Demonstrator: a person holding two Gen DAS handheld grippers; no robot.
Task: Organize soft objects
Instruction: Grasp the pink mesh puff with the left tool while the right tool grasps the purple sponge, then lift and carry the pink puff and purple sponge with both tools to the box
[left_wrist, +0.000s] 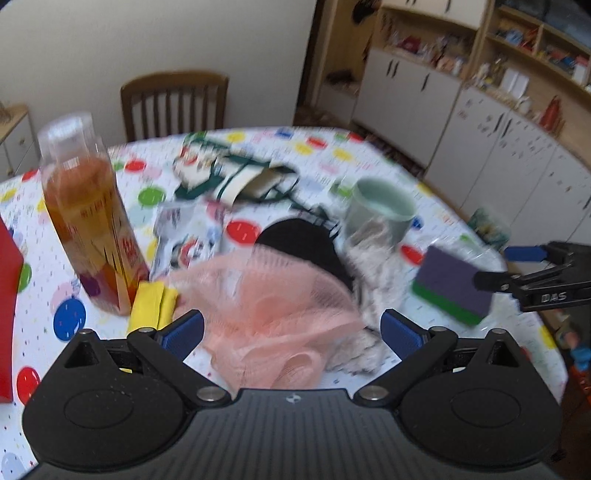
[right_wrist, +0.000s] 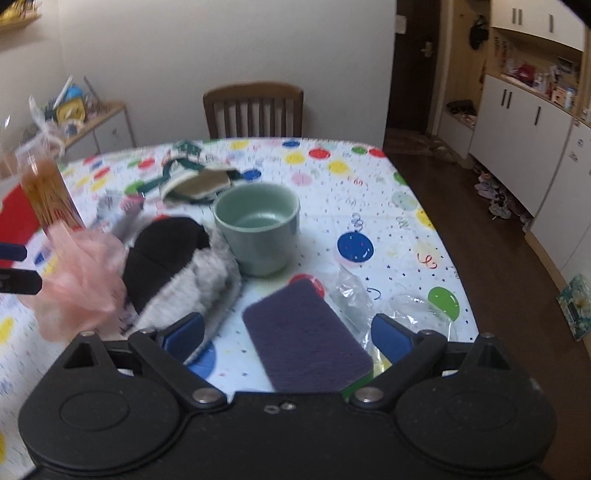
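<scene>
A pink mesh bath puff (left_wrist: 269, 306) lies on the dotted tablecloth between the open fingers of my left gripper (left_wrist: 291, 334); it also shows in the right wrist view (right_wrist: 81, 280). Behind it lies a black and grey furry slipper (left_wrist: 317, 254) (right_wrist: 177, 266). A purple and green sponge (right_wrist: 306, 336) (left_wrist: 452, 284) lies between the open fingers of my right gripper (right_wrist: 288, 338), which shows from the side in the left wrist view (left_wrist: 495, 267). A folded yellow cloth (left_wrist: 151, 306) lies left of the puff.
A tall bottle of orange liquid (left_wrist: 88, 214) stands at the left. A green cup (right_wrist: 258, 229) stands mid-table. A green and white pouch (left_wrist: 236, 177), clear plastic wrap (right_wrist: 354, 291), a red box (left_wrist: 7, 295) and a wooden chair (right_wrist: 255, 109) are around.
</scene>
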